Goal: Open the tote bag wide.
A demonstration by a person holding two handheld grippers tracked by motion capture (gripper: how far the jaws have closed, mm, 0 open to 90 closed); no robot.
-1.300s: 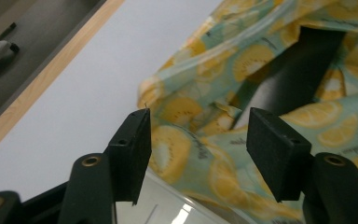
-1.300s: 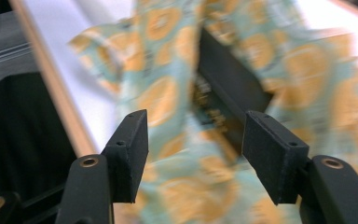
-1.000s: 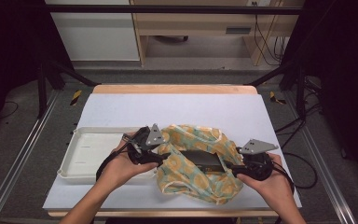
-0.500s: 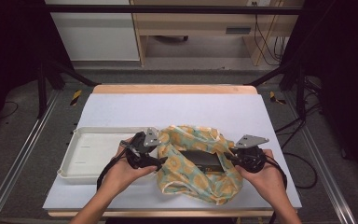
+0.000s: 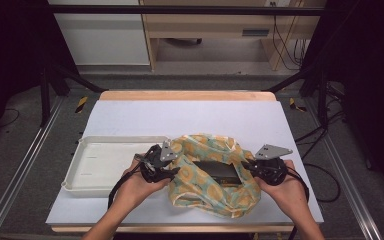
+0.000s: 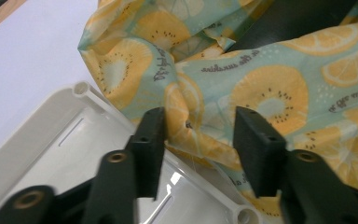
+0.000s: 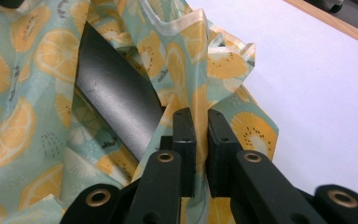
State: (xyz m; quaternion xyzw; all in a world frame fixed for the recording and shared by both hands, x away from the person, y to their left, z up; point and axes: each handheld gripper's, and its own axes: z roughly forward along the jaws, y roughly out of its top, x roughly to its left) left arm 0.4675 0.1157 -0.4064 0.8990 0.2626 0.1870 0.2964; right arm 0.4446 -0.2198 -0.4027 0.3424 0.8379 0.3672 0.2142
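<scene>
On the white counter (image 5: 145, 120) the bag (image 5: 215, 175) lies beside the tray (image 5: 100, 165). My right claw (image 7: 196, 122) is clenched on its rim; my left claw (image 6: 200, 135) gapes around a fold. Pulling unevenly, I risk dumping the dark box (image 7: 116, 93).

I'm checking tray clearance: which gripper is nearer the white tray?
Left. The left gripper hangs over the tray's right edge, jaws open at the cloth; the right gripper pinches the cloth's far side.

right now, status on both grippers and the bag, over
Left gripper open at bag edge. Right gripper shut on bag rim. Dark slab inside bag. Tray touching bag's left side.
</scene>
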